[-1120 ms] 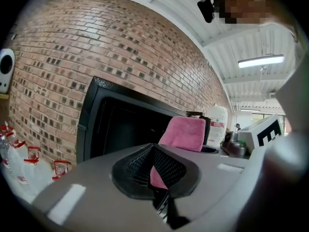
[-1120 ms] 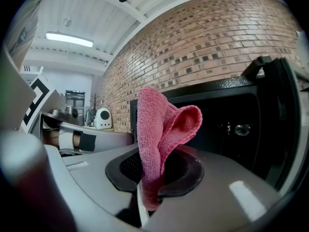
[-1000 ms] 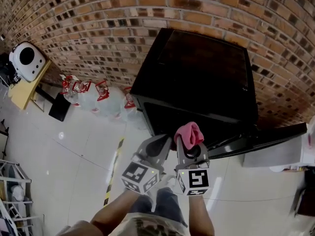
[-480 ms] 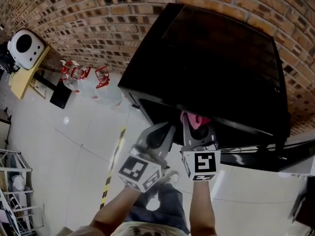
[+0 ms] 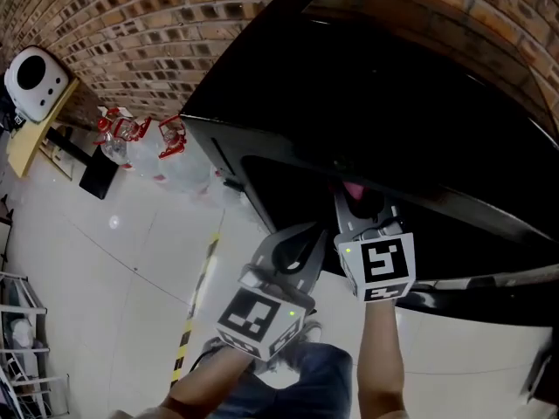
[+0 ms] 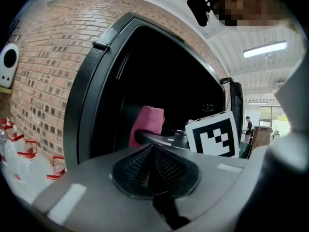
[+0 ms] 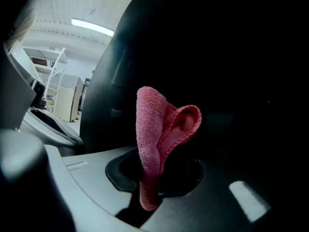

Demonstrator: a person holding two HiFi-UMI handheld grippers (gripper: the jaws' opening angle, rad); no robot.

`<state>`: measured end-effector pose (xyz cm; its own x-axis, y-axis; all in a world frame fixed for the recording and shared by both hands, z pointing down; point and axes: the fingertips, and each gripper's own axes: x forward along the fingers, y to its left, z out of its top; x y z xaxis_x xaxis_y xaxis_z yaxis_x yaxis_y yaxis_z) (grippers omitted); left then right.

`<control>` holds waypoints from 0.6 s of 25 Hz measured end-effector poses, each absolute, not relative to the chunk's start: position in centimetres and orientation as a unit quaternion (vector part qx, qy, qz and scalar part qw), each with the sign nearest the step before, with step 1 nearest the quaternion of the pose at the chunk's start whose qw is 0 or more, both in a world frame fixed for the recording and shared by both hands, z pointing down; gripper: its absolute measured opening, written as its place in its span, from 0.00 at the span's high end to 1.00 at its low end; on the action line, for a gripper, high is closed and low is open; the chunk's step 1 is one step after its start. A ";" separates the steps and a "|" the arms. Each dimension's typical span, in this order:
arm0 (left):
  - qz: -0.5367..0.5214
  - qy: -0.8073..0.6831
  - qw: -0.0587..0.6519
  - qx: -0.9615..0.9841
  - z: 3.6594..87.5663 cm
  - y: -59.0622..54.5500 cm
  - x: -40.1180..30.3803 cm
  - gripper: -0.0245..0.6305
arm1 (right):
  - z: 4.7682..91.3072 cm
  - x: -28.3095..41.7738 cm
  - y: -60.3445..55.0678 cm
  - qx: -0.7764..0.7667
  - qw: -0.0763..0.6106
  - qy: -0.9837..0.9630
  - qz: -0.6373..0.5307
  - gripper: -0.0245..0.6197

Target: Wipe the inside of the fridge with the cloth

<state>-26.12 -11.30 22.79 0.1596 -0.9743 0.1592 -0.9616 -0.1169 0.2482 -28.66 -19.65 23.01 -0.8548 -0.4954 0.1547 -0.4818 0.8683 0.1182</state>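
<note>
The right tool pinches the pink cloth upright at the black fridge's dark opening. The left tool, jaws together and empty, hangs just beside it.

Looks like some warehouse-ish workshop: bare brick wall, hazard tape on pale floor, strip light overhead, metal rack.

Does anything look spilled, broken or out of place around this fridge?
Nothing stands out. The pink cloth is pinched in the right gripper at the open fridge; the left gripper is shut and empty. No spill or damage shows, though the interior is dark.
</note>
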 end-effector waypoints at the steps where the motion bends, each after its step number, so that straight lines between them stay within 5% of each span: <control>1: -0.024 -0.646 0.147 0.749 23.2 -11.4 -26.2 1.00 | 23.4 -29.2 -20.0 0.249 0.088 -0.964 -0.040 0.86; 15: -0.051 -0.599 0.078 0.795 27.6 -13.0 -26.3 1.00 | 27.7 -35.6 -30.1 0.254 0.090 -0.961 -0.068 0.86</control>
